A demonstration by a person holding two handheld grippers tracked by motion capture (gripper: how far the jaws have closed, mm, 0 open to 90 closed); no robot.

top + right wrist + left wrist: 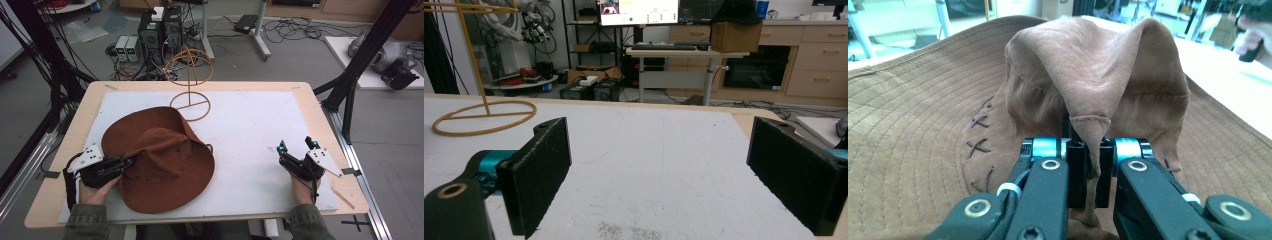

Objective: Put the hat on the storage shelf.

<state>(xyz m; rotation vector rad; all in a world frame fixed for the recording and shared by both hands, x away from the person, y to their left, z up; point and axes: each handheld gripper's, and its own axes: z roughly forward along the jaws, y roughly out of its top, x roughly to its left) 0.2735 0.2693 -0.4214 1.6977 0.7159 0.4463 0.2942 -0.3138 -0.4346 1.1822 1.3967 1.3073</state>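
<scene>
the left gripper (1087,150) has its jaws clenched on a fold of the brown hat (160,160), the wire stand (189,75) well beyond them, while the right gripper (659,170) stands released

Brown suede hat (160,160) on my white mat, left side; crown creased, fold pinched upward.

Grey floor (300,60), tangled cables (292,27), wooden drawers (819,55) behind.
</scene>
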